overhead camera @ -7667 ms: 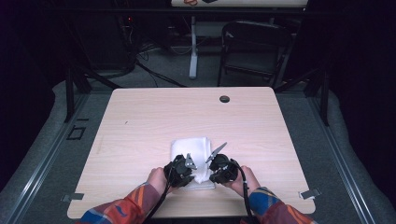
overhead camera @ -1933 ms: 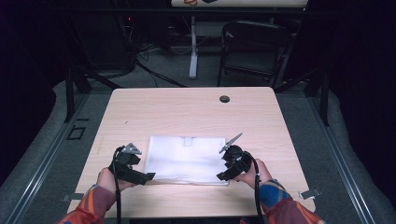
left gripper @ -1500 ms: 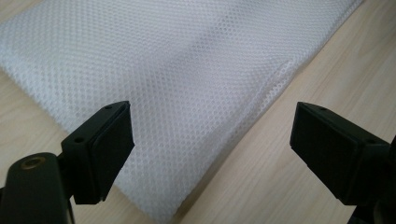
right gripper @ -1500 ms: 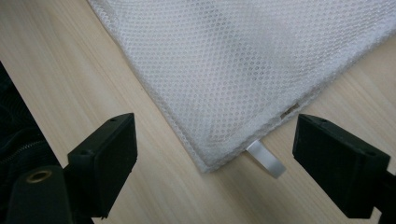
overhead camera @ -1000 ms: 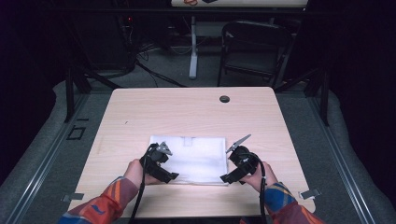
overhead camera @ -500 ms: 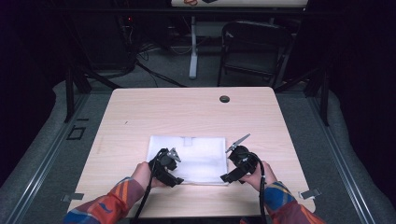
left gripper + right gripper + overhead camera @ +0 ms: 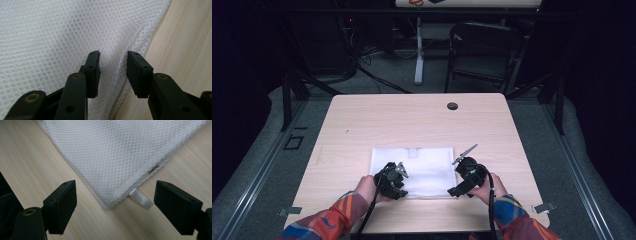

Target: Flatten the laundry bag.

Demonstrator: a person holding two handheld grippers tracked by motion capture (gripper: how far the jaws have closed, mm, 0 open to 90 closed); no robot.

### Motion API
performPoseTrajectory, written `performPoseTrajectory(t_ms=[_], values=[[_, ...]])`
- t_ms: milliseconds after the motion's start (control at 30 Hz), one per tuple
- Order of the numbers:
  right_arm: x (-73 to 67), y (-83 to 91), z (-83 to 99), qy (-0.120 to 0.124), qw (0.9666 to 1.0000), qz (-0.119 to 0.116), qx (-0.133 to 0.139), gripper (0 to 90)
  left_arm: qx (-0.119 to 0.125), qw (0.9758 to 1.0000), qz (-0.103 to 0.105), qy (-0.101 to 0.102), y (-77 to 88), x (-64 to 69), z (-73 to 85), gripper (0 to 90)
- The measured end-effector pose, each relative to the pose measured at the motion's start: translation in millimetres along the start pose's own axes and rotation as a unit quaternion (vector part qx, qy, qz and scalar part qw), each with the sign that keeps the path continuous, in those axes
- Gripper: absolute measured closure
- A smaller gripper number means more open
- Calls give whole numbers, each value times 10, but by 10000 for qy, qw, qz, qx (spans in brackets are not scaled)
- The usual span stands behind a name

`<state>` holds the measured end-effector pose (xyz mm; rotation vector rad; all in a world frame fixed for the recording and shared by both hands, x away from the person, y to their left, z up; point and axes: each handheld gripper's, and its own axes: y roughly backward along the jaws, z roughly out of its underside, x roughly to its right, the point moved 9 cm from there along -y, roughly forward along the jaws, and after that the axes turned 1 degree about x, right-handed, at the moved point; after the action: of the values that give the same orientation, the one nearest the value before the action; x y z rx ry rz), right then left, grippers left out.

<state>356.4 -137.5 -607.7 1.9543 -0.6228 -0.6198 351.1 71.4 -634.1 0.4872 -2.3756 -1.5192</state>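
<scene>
White mesh bag (image 7: 418,169) flat on counter (image 7: 362,125): light, limp, best pinched at edges. Left gripper (image 7: 113,67) closing astride a raised fold, not yet pinching; right gripper (image 7: 115,207) wide apart over corner.

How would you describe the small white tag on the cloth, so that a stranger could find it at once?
Start at the wooden table and find the white mesh cloth lying flat near the person's edge. Go to the corner of the cloth in front of the right gripper. There a short ribbon tag sticks out onto the wood; it is smooth and shiny, while the cloth is dotted with small holes.
</scene>
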Motion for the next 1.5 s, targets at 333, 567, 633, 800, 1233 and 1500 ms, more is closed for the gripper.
performPoseTrajectory(t_ms=[333,567,633,800,1233,1500], values=[[-7,-19,3,34,10000,38,-46,226,75,9997,-190,-137,3,-13,-13,815],[-73,-12,-35,179,9998,-22,58,436,190,9993,-259,-198,32,-12,-43,869],[-109,-7,-54,285,9995,-23,99,525,257,9991,-268,-181,55,-16,-56,870],[-232,-14,-101,549,9983,-76,188,753,412,9985,-327,-148,111,-35,-88,870],[-514,-158,-176,1114,9936,-60,184,900,710,9966,-418,-76,193,-58,-143,870],[-550,-325,-247,1419,9896,202,142,900,860,9948,-543,-101,234,-73,-179,871]])
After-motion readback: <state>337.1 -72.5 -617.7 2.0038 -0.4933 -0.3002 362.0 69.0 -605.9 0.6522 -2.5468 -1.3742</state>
